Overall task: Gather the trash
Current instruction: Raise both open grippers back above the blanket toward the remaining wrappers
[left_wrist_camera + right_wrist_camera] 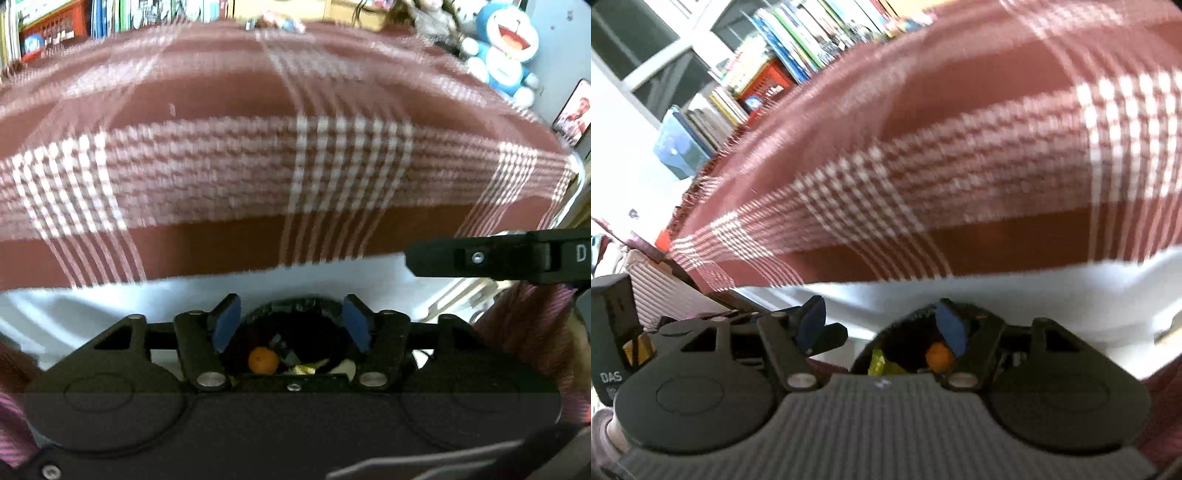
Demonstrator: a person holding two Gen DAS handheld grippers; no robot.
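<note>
Both my left gripper [291,323] and right gripper [881,323] hang open, empty, above the bin [295,345]; the plaid tablecloth [258,166] at twelve o'clock appears cleared, trash collected.

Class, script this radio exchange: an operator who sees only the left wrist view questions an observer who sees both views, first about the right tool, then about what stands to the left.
Operator: My view shows only the body of the right tool. Is it holding anything?
Observer: No. The right tool is open and empty, with the bin showing between its fingers.
Operator: What stands left of the cloth?
Observer: A black box marked DAS, at the frame's left edge.
</note>
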